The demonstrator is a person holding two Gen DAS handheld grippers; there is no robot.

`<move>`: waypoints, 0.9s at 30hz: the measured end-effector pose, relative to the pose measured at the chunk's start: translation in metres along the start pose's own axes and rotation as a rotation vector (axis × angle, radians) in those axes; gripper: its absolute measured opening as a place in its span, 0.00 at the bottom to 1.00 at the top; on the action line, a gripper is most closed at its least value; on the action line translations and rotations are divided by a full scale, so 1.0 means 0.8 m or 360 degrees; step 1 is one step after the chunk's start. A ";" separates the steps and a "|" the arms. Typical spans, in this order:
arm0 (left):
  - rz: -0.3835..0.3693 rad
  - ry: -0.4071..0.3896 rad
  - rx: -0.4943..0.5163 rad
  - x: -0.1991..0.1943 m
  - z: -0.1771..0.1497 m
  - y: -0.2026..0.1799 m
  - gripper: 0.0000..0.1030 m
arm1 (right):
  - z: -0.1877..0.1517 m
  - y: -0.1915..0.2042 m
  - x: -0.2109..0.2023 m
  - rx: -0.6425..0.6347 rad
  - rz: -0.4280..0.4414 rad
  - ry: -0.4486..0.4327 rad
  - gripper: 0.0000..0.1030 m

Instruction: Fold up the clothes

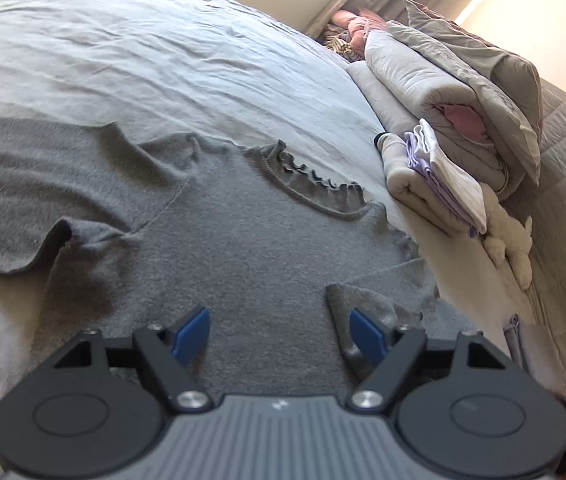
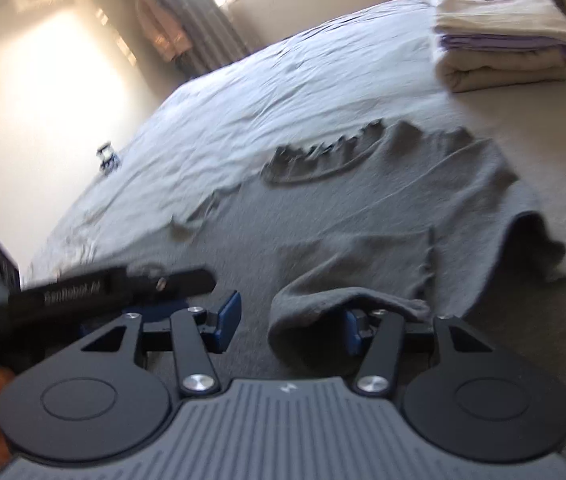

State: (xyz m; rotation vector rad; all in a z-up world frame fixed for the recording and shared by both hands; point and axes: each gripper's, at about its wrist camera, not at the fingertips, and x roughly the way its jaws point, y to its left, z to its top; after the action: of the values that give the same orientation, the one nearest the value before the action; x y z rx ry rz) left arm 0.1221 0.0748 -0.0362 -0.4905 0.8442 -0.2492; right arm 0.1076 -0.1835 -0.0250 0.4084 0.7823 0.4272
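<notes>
Grey sweater (image 1: 223, 248) lay flat on the sheet (image 1: 143, 68), filling the lower centre, ruffled collar toward the folded stack (image 1: 435, 184) at right. Left gripper (image 1: 279, 330) stood spread over it, pinching nothing. Right gripper (image 2: 289, 326) was spread too, a hem fold draped over one finger. Bare sheet stretched beyond.

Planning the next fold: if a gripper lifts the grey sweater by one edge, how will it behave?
Probably floppy: the grey sweater already lies in soft wrinkles and a curled flap on the bed sheet. Its fuzzy knit likely grips rather than slips. The frilled collar may stretch or sag.
</notes>
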 end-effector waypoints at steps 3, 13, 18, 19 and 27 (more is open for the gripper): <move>-0.0033 0.0026 -0.0021 0.000 0.001 0.005 0.61 | 0.004 -0.021 0.000 0.0193 -0.0039 -0.0046 0.54; -0.0240 0.0067 -0.0218 -0.005 0.002 0.033 0.66 | 0.010 0.004 0.010 0.0059 0.0037 -0.0200 0.11; -0.0400 0.0046 -0.0424 -0.012 0.001 0.060 0.73 | 0.001 0.039 0.023 -0.0179 0.0162 -0.0119 0.11; -0.0430 0.0051 -0.0471 -0.012 0.001 0.065 0.73 | -0.003 0.046 0.027 -0.0235 0.0183 -0.0089 0.11; -0.0394 0.0072 -0.0461 -0.013 -0.004 0.073 0.66 | -0.047 0.089 0.061 -0.0585 0.0313 0.0247 0.11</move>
State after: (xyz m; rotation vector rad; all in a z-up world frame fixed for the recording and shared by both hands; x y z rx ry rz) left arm 0.1141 0.1281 -0.0614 -0.8658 0.8684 -0.3688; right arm 0.0951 -0.0920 -0.0421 0.1084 0.7967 0.7796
